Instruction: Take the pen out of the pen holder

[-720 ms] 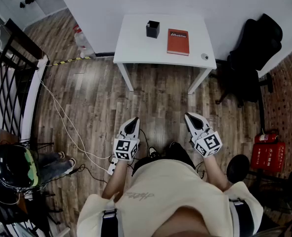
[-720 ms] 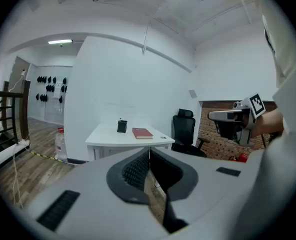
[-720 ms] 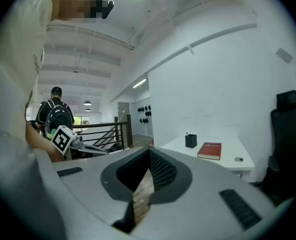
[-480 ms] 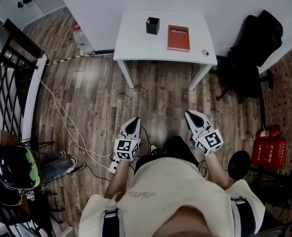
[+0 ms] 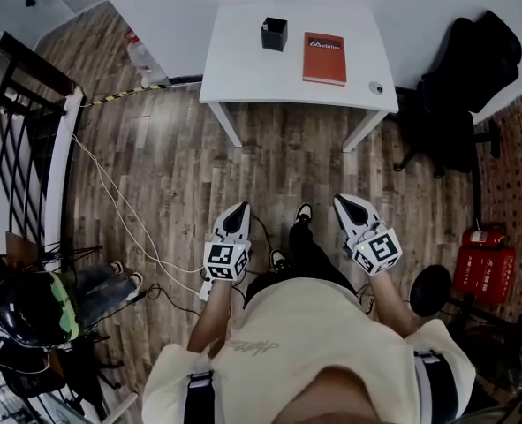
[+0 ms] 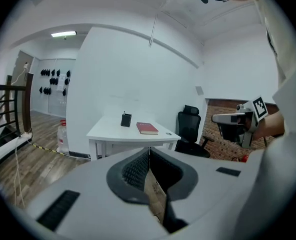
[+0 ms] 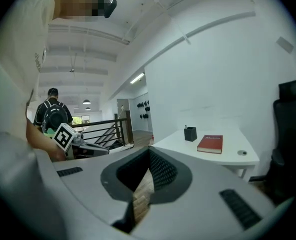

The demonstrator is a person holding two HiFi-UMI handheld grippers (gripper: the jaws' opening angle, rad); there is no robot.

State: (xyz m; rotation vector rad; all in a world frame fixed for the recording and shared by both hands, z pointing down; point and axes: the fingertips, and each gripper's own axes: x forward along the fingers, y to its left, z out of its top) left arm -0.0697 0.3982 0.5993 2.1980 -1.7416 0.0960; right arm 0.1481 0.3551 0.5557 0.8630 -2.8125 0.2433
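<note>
A black pen holder (image 5: 274, 34) stands at the back of a white table (image 5: 243, 78), far ahead of both grippers. It also shows in the left gripper view (image 6: 126, 119) and the right gripper view (image 7: 190, 133), where a pen tip (image 7: 185, 127) pokes just above its rim. My left gripper (image 5: 239, 210) and right gripper (image 5: 342, 203) are held side by side over the wooden floor, both pointing toward the table. Both are shut and hold nothing, as the meeting jaw tips of the left gripper (image 6: 149, 151) and right gripper (image 7: 149, 150) show.
A red book (image 5: 324, 57) and a small round object (image 5: 376, 87) lie right of the holder. A black office chair (image 5: 459, 87) stands right of the table and a fire extinguisher box (image 5: 481, 268) lies further right. Cables (image 5: 128, 228) trail at left beside a black railing (image 5: 22, 148).
The table has slid upward in the head view as the person steps toward it, and a shoe now shows between the grippers. Both grippers stay shut and side by side.
</note>
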